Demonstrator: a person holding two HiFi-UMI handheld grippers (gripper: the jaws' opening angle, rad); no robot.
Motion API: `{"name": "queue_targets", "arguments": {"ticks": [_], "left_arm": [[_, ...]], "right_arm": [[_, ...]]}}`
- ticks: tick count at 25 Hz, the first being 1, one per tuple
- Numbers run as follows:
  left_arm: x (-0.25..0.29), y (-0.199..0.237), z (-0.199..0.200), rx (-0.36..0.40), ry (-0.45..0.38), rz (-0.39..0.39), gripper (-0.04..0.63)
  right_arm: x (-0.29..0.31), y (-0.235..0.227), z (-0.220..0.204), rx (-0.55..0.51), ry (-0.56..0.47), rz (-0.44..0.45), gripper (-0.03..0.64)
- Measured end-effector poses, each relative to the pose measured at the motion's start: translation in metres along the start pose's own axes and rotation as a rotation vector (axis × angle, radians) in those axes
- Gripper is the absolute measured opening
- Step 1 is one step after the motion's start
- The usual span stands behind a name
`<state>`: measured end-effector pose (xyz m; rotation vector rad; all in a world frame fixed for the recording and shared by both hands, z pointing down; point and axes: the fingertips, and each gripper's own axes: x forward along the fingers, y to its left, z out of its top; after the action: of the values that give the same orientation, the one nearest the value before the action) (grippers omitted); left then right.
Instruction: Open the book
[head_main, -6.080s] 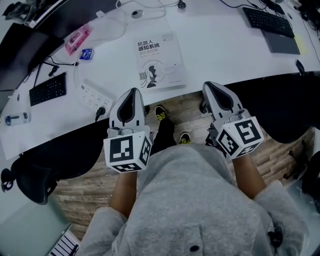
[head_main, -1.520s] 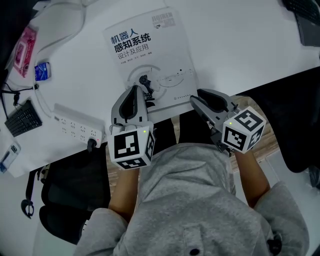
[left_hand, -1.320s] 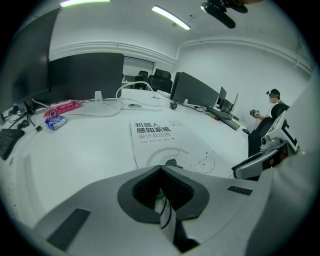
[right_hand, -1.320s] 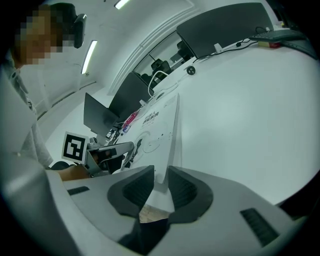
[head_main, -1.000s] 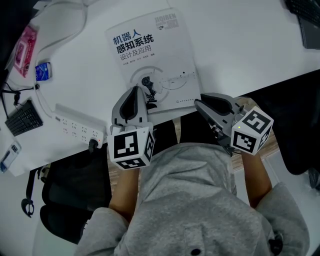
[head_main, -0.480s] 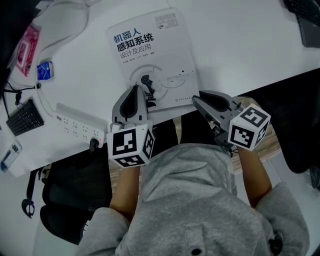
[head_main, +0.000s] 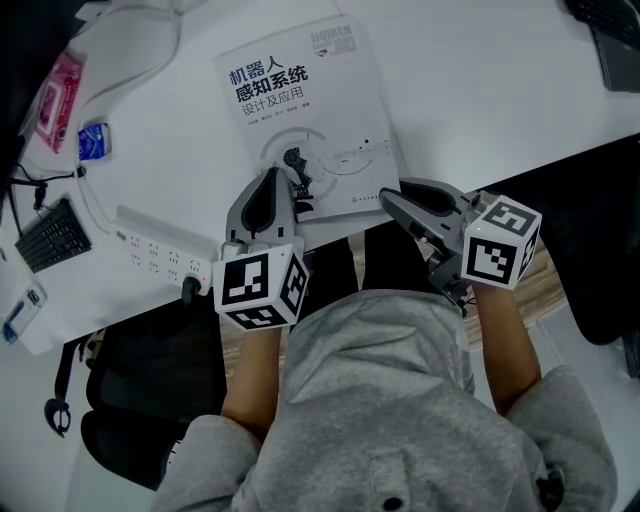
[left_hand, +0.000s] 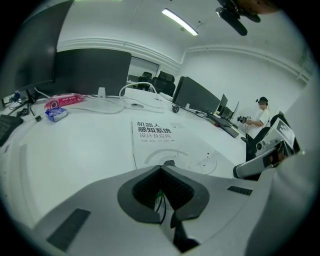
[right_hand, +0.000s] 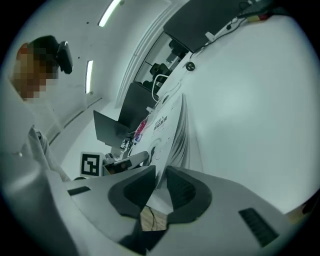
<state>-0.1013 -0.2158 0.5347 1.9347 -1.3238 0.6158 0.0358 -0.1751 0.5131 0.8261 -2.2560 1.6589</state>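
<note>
A white book (head_main: 300, 110) with a printed title lies shut on the white desk (head_main: 480, 110), its lower edge near the desk's front edge. My left gripper (head_main: 268, 180) rests over the book's lower left part with its jaws shut. In the left gripper view its tips (left_hand: 161, 169) meet just short of the book (left_hand: 155, 140). My right gripper (head_main: 388, 200) lies rolled on its side at the lower right corner. In the right gripper view the book (right_hand: 167, 125) fills the gap between the jaws of the right gripper (right_hand: 161, 172), and page edges fan out beside the cover.
A power strip (head_main: 165, 255) and a small keyboard (head_main: 45, 235) lie left of the book. A pink packet (head_main: 60, 90) and a blue packet (head_main: 92, 140) sit further back. A dark keyboard (head_main: 610, 40) is at the far right. A black chair (head_main: 130, 380) stands below the desk.
The right gripper has rolled about its own axis, so its marker cube shows another face, and it stays at the book's lower right corner. The left gripper and the book have not moved.
</note>
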Motion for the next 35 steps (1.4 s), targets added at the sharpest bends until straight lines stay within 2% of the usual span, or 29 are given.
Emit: {"name": "queue_targets", "arguments": {"ticks": [3,6,10,12,14,19,27,35], "left_arm": [[0.003,-0.007,-0.003,0.028,-0.003,-0.037,0.009],[0.004,-0.014,-0.005,0.056,-0.008,-0.063,0.009],[0.018,-0.045,0.011,0.054,-0.012,-0.165,0.009],[0.027,-0.060,0.018,0.055,-0.014,-0.220,0.009],[0.031,-0.062,0.025,0.034,-0.021,-0.243,0.009],[0.013,-0.051,0.034,-0.079,-0.041,-0.249,0.009],[-0.031,-0.041,0.056,-0.040,-0.109,-0.220,0.009],[-0.068,-0.023,0.077,-0.087,-0.207,-0.197,0.009]], "right_arm": [[-0.001,-0.008,-0.001,-0.077,-0.027,-0.082,0.080],[-0.003,-0.015,0.002,-0.067,-0.108,-0.136,0.075],[-0.025,-0.027,0.039,-0.066,-0.239,-0.244,0.052],[-0.036,-0.029,0.057,-0.073,-0.282,-0.262,0.046],[-0.038,-0.023,0.068,-0.100,-0.297,-0.246,0.046],[-0.040,0.004,0.072,-0.205,-0.274,-0.228,0.046],[-0.029,0.059,0.079,-0.385,-0.242,-0.186,0.046],[0.001,0.112,0.075,-0.566,-0.183,-0.145,0.046]]}}
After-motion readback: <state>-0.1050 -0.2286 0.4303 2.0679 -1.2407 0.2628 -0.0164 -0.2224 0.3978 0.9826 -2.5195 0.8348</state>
